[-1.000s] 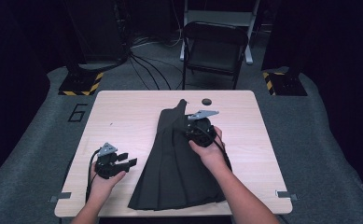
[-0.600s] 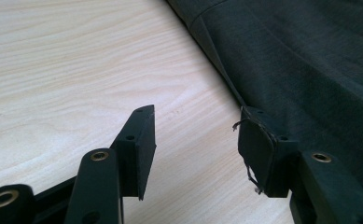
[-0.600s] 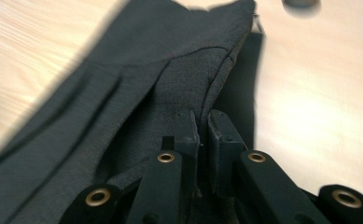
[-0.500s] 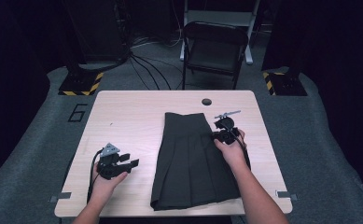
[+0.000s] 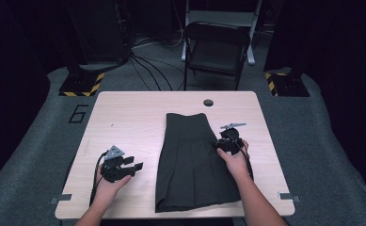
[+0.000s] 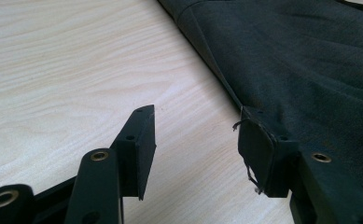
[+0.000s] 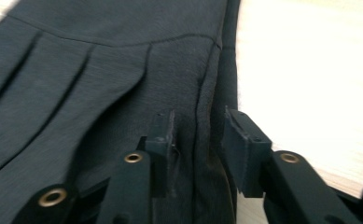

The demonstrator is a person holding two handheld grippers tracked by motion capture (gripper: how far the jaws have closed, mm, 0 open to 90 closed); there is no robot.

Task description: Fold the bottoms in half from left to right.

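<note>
Skirt of dark pleated cloth (image 5: pixel 192 160) lies flat at the middle of the pale wooden table (image 5: pixel 129 113) in the high view, waistband toward the far edge and hem toward the person's side. The right gripper (image 5: pixel 226 143) rests at the skirt's right edge, roughly halfway down its length, carried in a hand that comes in from the bottom of the view. The left gripper (image 5: pixel 134 168) sits low on bare wood to the left of the skirt, near its edge but apart from it, jaws pointing toward the cloth. A small dark round hole (image 5: pixel 208 102) marks the table near its far edge, and a black folding chair (image 5: pixel 216 49) stands on the grey floor beyond.

In the left gripper view, the two black jaws stand well apart over bare wood with nothing between them. The skirt (image 6: pixel 300 60) spreads across the upper right, its edge running down behind the right-hand jaw.

In the right gripper view, the jaws have just been opening. A raised fold along the skirt's side seam (image 7: pixel 202 116) stands between them, with a gap showing on either side, so the pads are not pressing it: the cloth is released. Pleats fan away to the left, and the bright tabletop lies to the right.
</note>
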